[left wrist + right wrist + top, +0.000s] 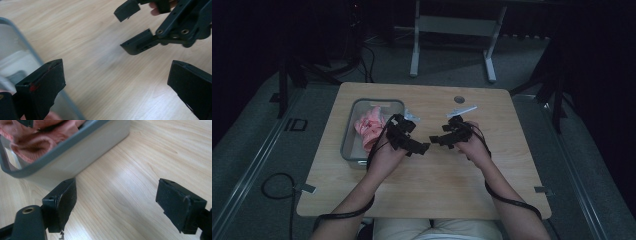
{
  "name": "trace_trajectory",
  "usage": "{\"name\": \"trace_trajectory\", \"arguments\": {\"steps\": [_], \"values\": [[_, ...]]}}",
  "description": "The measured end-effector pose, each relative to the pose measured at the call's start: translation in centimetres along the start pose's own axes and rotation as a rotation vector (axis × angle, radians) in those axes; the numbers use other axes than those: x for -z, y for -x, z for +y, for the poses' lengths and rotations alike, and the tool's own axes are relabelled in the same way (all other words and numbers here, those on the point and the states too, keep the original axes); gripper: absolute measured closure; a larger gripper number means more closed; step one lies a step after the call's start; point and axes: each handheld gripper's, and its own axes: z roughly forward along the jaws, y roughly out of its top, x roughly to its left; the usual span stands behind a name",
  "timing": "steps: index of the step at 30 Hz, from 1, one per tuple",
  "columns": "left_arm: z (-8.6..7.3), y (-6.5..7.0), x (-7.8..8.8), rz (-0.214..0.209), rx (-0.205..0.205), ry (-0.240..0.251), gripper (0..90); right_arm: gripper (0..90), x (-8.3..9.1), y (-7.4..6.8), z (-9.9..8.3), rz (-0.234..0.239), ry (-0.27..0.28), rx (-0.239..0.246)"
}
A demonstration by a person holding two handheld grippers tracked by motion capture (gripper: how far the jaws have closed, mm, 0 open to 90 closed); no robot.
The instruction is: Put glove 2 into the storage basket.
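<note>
the left gripper (113,85) has its two black jaws spread wide apart, with bare pale wood-grain surface (95,75) between them and nothing clamped or touched. a smear of red marks the top edge of its left-hand pad. in the left gripper view the right gripper (123,28) sits farther off, its own jaws parted too, with a fingertip showing behind the upper one.

the right gripper (116,202) holds its jaws far apart as well; only the wooden surface lies between the pads, and they press on nothing.

from the high view the left gripper (419,147) and the right gripper (437,140) face each other over the middle of the surface, tips near one another but not touching, each carried in a hand with a black cable trailing back along the forearm.

the crumpled pink cloth (369,127) lies inside the grey rectangular plastic bin (349,130), which stands on the surface just to the left of the left gripper. in the right gripper view the grey bin (75,152) is just beyond the left-hand jaw, apart from it, with the pink cloth (35,142) bunched against its rim.

no brand, label or readable writing can be made out on the grippers, the bin or the cloth.
</note>
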Motion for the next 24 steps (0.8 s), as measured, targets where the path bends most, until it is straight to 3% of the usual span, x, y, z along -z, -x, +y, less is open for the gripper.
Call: {"name": "trace_trajectory", "arguments": {"steps": [5, 12, 17, 24], "values": [[-0.3, 1.3, -0.8, -0.013, -0.035, 0.007, 0.8, 17.2, -0.1, 0.5, -1.5, 0.008, 0.017, -0.007], [-1.1, 2.8, -2.2, -0.054, -0.035, 0.015, 0.8, 17.3, 0.1, 1.2, -3.1, -0.012, 0.029, 0.001], [-1.6, 3.7, -3.0, -0.046, -0.058, 0.008, 0.8, 17.4, 0.3, 1.8, -4.1, -0.031, 0.034, 0.012], [-2.7, 4.3, -4.2, -0.074, -0.043, 0.019, 0.8, 17.0, 0.8, 2.8, -5.6, -0.057, 0.042, 0.013]]}}
